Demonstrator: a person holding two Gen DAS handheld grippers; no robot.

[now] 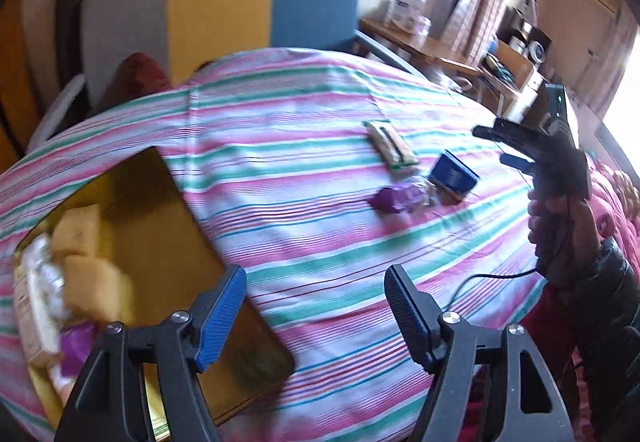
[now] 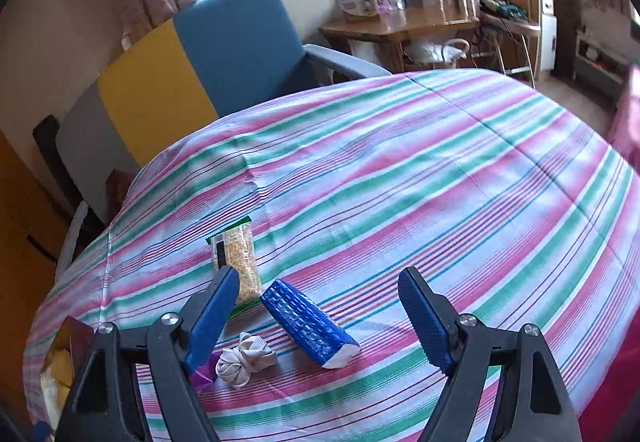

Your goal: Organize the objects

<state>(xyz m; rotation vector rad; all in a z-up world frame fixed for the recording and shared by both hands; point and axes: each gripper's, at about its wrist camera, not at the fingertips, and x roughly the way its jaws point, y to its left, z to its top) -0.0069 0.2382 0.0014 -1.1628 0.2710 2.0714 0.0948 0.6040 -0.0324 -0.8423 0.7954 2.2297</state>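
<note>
On the striped bedsheet [image 1: 304,170] lie a blue box [image 1: 454,176], a green-edged snack packet [image 1: 390,146] and a purple item [image 1: 394,200]. My left gripper [image 1: 316,318] is open and holds nothing; it hangs over the sheet beside the open cardboard box [image 1: 168,226]. That box holds yellow sponges [image 1: 80,230] and a pale packet. A hand holds my right gripper [image 1: 500,150] to the right of the blue box. In the right wrist view my right gripper [image 2: 320,318] stands open, with the blue box [image 2: 308,322] lying on the sheet between its fingers, untouched. The snack packet [image 2: 238,266], a knotted white cloth [image 2: 244,360] and the purple item [image 2: 204,372] lie to its left.
A chair with grey, yellow and blue panels [image 1: 240,2] stands behind the bed. A cluttered wooden table [image 2: 400,26] and shelves sit by the window. A pink blanket [image 1: 612,194] lies at the bed's right edge, and a black cable [image 1: 488,278] trails across the sheet.
</note>
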